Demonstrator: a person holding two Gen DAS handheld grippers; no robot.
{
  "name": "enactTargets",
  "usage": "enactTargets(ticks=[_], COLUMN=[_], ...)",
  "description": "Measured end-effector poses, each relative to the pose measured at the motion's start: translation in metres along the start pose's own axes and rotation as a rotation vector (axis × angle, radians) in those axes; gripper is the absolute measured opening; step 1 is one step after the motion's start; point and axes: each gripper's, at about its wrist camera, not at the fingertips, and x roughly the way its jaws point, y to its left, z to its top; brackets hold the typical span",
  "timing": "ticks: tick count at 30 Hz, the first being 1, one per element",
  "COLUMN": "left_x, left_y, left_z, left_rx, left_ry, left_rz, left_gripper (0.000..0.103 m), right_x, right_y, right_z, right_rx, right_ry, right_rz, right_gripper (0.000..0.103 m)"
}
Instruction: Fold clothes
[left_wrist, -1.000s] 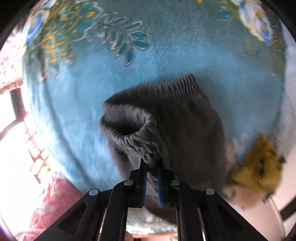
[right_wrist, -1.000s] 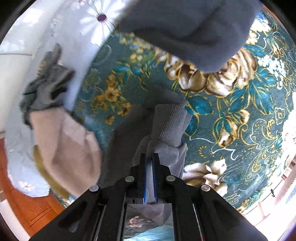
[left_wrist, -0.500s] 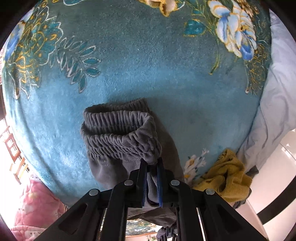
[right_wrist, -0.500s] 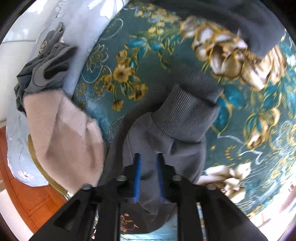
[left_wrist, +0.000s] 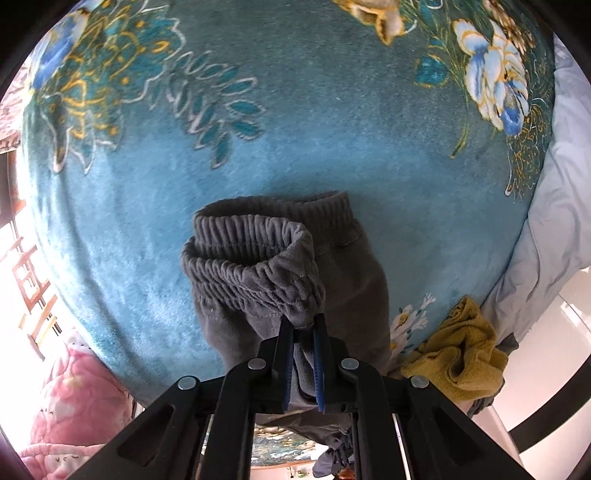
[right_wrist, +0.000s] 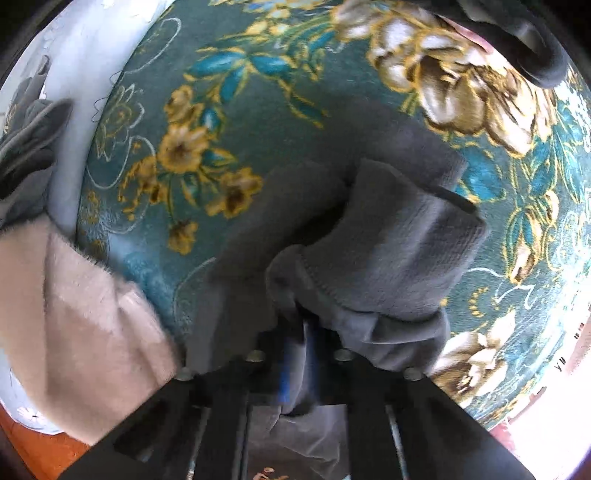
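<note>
Dark grey sweatpants (left_wrist: 280, 266) lie on a teal floral blanket (left_wrist: 295, 129). My left gripper (left_wrist: 303, 325) is shut on the elastic waistband, which stands open in a loop just beyond the fingers. In the right wrist view the ribbed leg cuff (right_wrist: 402, 251) of the same pants folds over in front of my right gripper (right_wrist: 299, 328), which is shut on the grey fabric behind the cuff. The gripper's tips are partly buried in cloth.
A yellow garment (left_wrist: 458, 358) lies at the blanket's right edge beside pale blue bedding (left_wrist: 554, 221). A pink quilt (left_wrist: 70, 398) is lower left. A beige fuzzy garment (right_wrist: 85, 332) and a grey garment (right_wrist: 26, 155) lie left of my right gripper. Another dark cloth (right_wrist: 528, 44) is top right.
My left gripper has pulled the waistband back and lower over the blanket. My right gripper, briefly parted half a second ago, has closed again on the leg, and the cuff has shifted right.
</note>
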Motion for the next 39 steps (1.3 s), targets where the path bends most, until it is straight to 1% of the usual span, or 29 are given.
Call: enactTargets(ticks=[2, 4, 5, 9, 12, 14, 15, 16, 17, 18, 19, 20, 21, 22, 23, 24, 25, 26, 29, 31, 32, 33, 34, 37, 39], left_x=[-0.007, -0.013, -0.015, -0.003, 0.000, 0.003, 0.004, 0.005, 0.006, 0.007, 0.001, -0.013, -0.024, -0.031, -0.037, -0.037, -0.028, -0.015, 0.022, 0.043, 0.054, 0.062, 0.068, 0.073, 0.073], left_y=[0.007, 0.008, 0.006, -0.018, -0.024, -0.028, -0.030, -0.032, -0.034, -0.036, -0.033, -0.024, -0.015, -0.003, 0.012, 0.024, 0.034, 0.045, 0.063, 0.059, 0.057, 0.056, 0.057, 0.061, 0.058], left_z=[-0.004, -0.006, -0.006, 0.005, 0.009, 0.012, 0.013, 0.014, 0.016, 0.017, 0.016, 0.012, 0.007, 0.004, 0.000, -0.002, -0.002, 0.001, 0.013, 0.017, 0.020, 0.022, 0.025, 0.027, 0.027], left_rx=[-0.025, -0.043, -0.043, -0.009, 0.030, 0.055, 0.068, 0.081, 0.094, 0.107, 0.136, 0.180, 0.224, 0.270, 0.320, 0.358, 0.380, 0.384, 0.321, 0.332, 0.345, 0.352, 0.343, 0.317, 0.312], left_ry=[0.012, 0.021, 0.024, 0.016, 0.023, 0.027, 0.029, 0.031, 0.033, 0.035, 0.016, -0.027, -0.072, -0.121, -0.172, -0.207, -0.220, -0.215, -0.171, -0.180, -0.194, -0.209, -0.211, -0.241, -0.257], left_rz=[-0.033, -0.079, -0.097, -0.117, -0.204, -0.261, -0.290, -0.318, -0.347, -0.376, -0.396, -0.407, -0.404, -0.368, -0.312, -0.254, -0.202, -0.188, -0.316, -0.348, -0.338, -0.323, -0.331, -0.381, -0.383], left_gripper=[0.010, 0.010, 0.010, 0.010, 0.011, 0.016, 0.018, 0.023, 0.030, 0.036, 0.048, 0.056, 0.058, 0.062, 0.066, 0.067, 0.067, 0.067, 0.067, 0.070, 0.075, 0.078, 0.080, 0.082, 0.082], right_x=[-0.014, -0.043, -0.046, -0.054, -0.059, -0.053, -0.055, -0.058, -0.060, -0.063, -0.068, -0.073, -0.079, -0.084, -0.084, -0.083, -0.077, -0.072, -0.057, -0.047, -0.042, -0.041, -0.040, -0.044, -0.048], right_y=[-0.011, -0.020, -0.016, 0.002, 0.015, 0.022, 0.019, 0.015, 0.012, 0.009, 0.003, -0.002, -0.008, -0.013, -0.019, -0.025, -0.029, -0.033, -0.047, -0.057, -0.061, -0.064, -0.066, -0.065, -0.063], right_z=[0.004, 0.013, 0.016, 0.031, 0.042, 0.044, 0.038, 0.032, 0.026, 0.020, 0.009, -0.003, -0.014, -0.026, -0.042, -0.058, -0.078, -0.087, -0.110, -0.126, -0.133, -0.136, -0.138, -0.141, -0.142], right_rx=[0.006, -0.003, -0.011, -0.041, -0.064, -0.067, -0.065, -0.062, -0.060, -0.058, -0.081, -0.106, -0.132, -0.158, -0.180, -0.201, -0.214, -0.207, -0.181, -0.164, -0.155, -0.150, -0.144, -0.173, -0.200], right_ry=[-0.013, -0.049, -0.059, -0.096, -0.124, -0.137, -0.139, -0.139, -0.140, -0.140, -0.139, -0.138, -0.137, -0.136, -0.136, -0.135, -0.129, -0.111, -0.057, -0.020, -0.002, 0.002, 0.004, 0.001, -0.007], right_rz=[0.047, 0.104, 0.107, 0.111, 0.115, 0.123, 0.162, 0.204, 0.246, 0.288, 0.312, 0.334, 0.355, 0.377, 0.372, 0.363, 0.353, 0.342, 0.310, 0.288, 0.277, 0.273, 0.269, 0.252, 0.242], right_gripper=[0.004, 0.004, 0.004, 0.004, 0.005, 0.009, 0.011, 0.023, 0.038, 0.042, 0.043, 0.043, 0.043, 0.046, 0.052, 0.055, 0.056, 0.056, 0.056, 0.056, 0.056, 0.056, 0.056, 0.056, 0.056])
